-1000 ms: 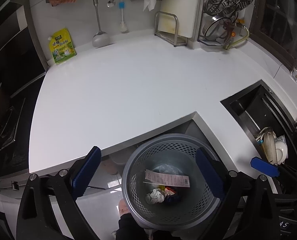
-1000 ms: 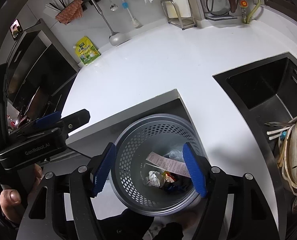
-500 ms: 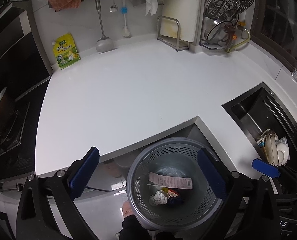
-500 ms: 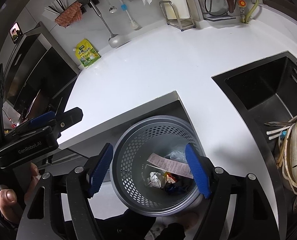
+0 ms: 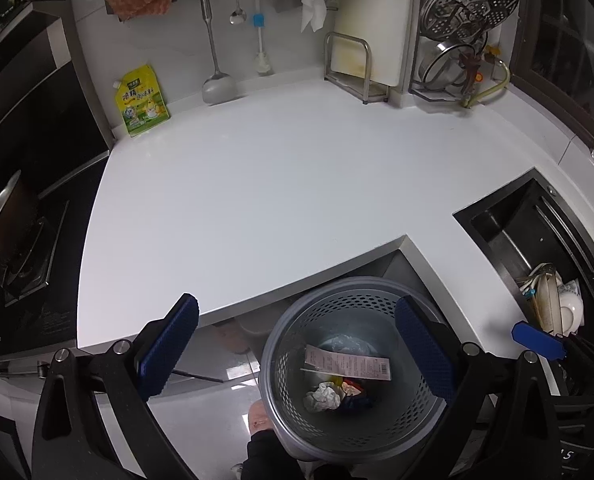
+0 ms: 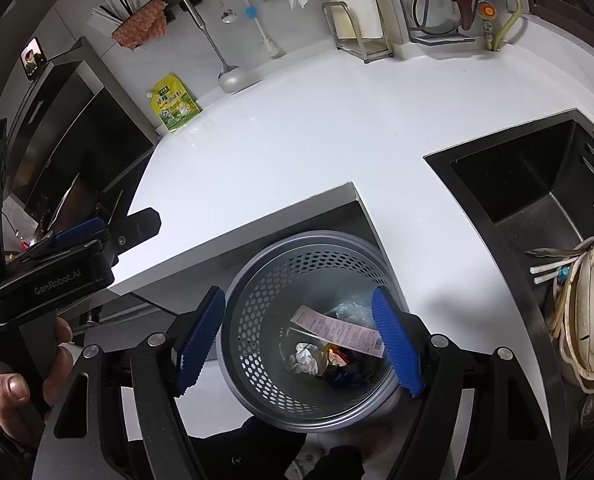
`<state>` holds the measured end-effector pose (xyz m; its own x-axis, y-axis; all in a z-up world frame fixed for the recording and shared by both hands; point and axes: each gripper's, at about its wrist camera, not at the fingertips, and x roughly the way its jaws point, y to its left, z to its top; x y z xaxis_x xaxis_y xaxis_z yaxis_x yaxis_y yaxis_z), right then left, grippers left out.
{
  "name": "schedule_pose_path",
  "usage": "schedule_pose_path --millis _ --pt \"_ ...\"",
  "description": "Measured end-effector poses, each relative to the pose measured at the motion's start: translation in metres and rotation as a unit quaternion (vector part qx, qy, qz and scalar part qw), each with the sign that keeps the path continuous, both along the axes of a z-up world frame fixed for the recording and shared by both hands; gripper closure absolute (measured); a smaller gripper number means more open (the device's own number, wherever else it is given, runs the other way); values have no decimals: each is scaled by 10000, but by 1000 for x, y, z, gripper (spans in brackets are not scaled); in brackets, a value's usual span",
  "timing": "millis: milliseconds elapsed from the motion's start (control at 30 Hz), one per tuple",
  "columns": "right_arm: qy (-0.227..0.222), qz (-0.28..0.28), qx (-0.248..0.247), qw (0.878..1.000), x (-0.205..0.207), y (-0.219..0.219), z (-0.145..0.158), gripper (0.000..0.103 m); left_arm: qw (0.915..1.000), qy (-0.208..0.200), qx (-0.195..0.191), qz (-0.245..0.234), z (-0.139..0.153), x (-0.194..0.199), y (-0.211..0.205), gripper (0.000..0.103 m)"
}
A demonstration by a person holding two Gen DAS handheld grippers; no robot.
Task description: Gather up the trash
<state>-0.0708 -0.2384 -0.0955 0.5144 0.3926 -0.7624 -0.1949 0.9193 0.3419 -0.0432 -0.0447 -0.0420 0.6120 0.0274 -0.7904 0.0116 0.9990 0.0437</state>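
Now our right gripper (image 6: 299, 346) stands a bit wider than a sec ago, w/ nothing between the blue pads; the receipt (image 6: 339, 330) lies flat in the bin (image 6: 253, 320), same place as before. So we judge the last drop is finished and this gripper is free again. Left gripper (image 5: 297, 348) is also wide and holds nothing, and it sits a little further back than a sec ago, so more of the counter (image 5: 257, 200) shows.

Trash is at the bottom of the bin: receipt on top, crumpled paper (image 5: 323, 396) beside it, plus some coloured wrappers and a clear plastic bit. Bin stands below the counter corner, directly under both grippers but well apart from the pads. Counter shows no loose trash, only a yellow pouch (image 5: 142, 100) at the wall, prob. not trash.
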Motion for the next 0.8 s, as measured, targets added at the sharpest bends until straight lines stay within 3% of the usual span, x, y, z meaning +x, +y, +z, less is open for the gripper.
schedule_pose_path --millis 800 --pt "-37 -31 -257 9997 9 2 3 30 9998 19 167 60 -2 8 -4 6"
